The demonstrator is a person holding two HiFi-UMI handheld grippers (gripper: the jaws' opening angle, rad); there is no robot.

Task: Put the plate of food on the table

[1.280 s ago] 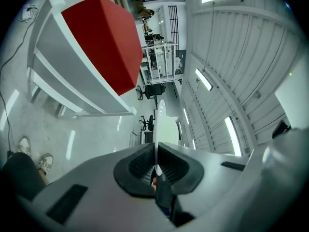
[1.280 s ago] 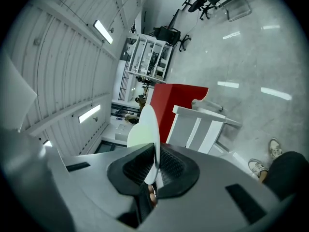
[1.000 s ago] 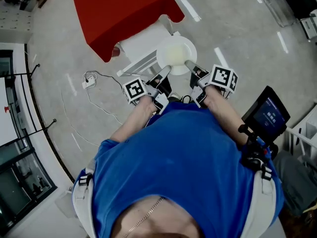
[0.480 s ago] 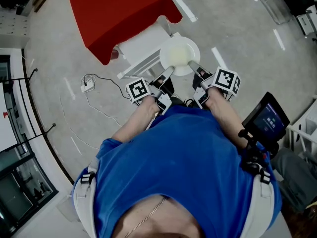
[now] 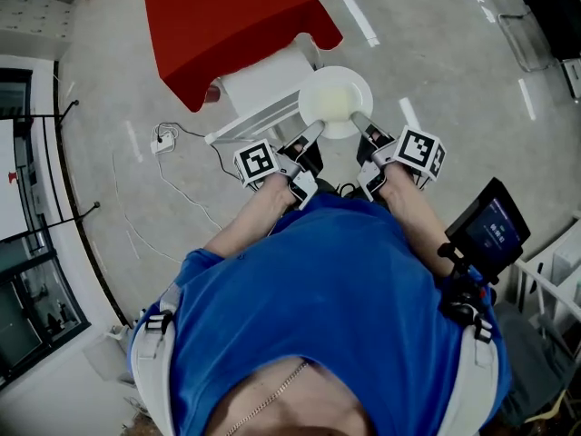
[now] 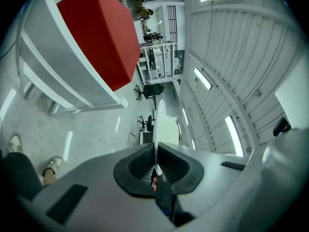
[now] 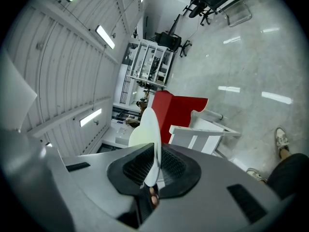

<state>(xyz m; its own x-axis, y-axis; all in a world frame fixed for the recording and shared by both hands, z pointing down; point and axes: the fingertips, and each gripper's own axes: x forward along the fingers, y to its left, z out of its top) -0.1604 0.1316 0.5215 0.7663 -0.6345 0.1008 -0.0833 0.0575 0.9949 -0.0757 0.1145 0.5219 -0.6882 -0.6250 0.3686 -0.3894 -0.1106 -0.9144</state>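
1. Jaws of the left gripper (image 6: 157, 164) are almost together and clamped on the thin rim of the white plate (image 5: 334, 98). Nothing else is seen between them.
2. Jaws of the right gripper (image 7: 153, 170) are pinched on the rim in the same way, a little further round the near edge. The plate is thus borne by both grippers at once.
3. The plate is held in the air, roughly level, at the corner of the white frame (image 5: 261, 89) that carries the red tabletop (image 5: 227, 25). Whether it hangs over that frame or just beside it, above the grey floor (image 5: 436, 71), cannot be told. The food is made out only as a pale yellowish patch in the plate's middle.
4. The step in hand is judged to be the carry. The plate has been gripped and lifted but not yet set down, and the red tabletop is taken to be the goal.
5. For the next move, the plate would have to be brought fully over the tabletop.
   - Both grippers should travel together at one height, so that the rim is not twisted and nothing slides off.
   - The plate should then be lowered until its base rests, and only then should the jaws be parted.
6. Both forearms are stretched forward from the blue-shirted torso (image 5: 336, 316), and the two grippers converge on the plate in a narrow V. The left gripper lies close to level, while the right one is tipped somewhat downward.
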